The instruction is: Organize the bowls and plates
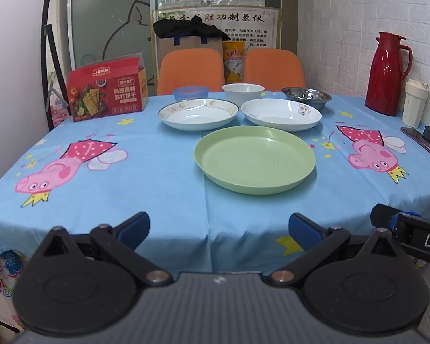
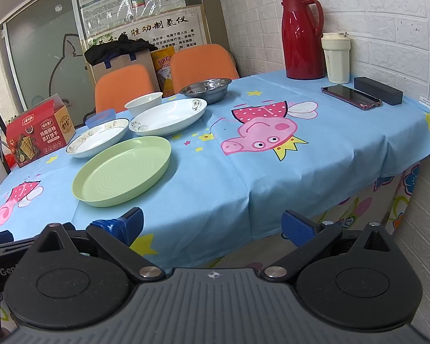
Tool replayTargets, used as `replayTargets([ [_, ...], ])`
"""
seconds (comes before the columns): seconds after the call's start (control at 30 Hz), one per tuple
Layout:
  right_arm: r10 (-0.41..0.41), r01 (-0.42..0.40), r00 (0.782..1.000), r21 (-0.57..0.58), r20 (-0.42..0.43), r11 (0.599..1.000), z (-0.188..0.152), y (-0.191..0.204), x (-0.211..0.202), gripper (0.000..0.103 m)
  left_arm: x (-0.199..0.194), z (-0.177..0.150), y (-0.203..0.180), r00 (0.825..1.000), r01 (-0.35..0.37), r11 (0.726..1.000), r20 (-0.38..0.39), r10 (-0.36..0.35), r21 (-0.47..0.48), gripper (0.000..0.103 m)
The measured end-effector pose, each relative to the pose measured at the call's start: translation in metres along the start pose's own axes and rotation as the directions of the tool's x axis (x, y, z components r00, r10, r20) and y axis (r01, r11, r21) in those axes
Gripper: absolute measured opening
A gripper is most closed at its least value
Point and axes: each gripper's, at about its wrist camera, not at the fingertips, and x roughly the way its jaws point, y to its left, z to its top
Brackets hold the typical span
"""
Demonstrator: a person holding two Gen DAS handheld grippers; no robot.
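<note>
Both of your grippers hang short of the table's near edge, fingers spread wide and empty: the left gripper [image 1: 219, 230] at the bottom of its view, the right gripper [image 2: 212, 226] likewise, so nothing is gathered yet.

The round pale-green plastic plate [image 1: 255, 159] lies nearest, centre frame in the left view, apart from everything. Just behind it, side by side, sit the white ceramic plate with a gold patterned rim [image 1: 198, 113] and the glossy white ceramic plate with a small floral print [image 1: 281, 113]. Along the back stand a translucent blue plastic bowl [image 1: 191, 93], a ribbed white ceramic bowl [image 1: 243, 93] and a shiny stainless-steel bowl [image 1: 306, 96].

I would judge the green plate the best base (widest, flat-bottomed, with a low upright wall). Come in low and pinch each ceramic rim squarely; glaze looks slick, so the blue ribbed pads [image 2: 132, 220] need full contact. Lift level, then lower gently, since ceramic on ceramic may chip. Mind the blue cartoon-pig tablecloth [image 2: 243, 177], which could drag.
</note>
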Motion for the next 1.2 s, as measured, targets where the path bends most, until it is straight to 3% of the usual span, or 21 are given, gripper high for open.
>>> replayTargets([
  [1.2, 0.004, -0.004, 1.000, -0.004, -0.013, 1.000, -0.0029, 0.0001, 0.0040, 0.090, 0.0036, -0.0016, 0.0017, 1.000, 0.003, 1.000, -0.019, -0.003, -0.013, 0.103],
])
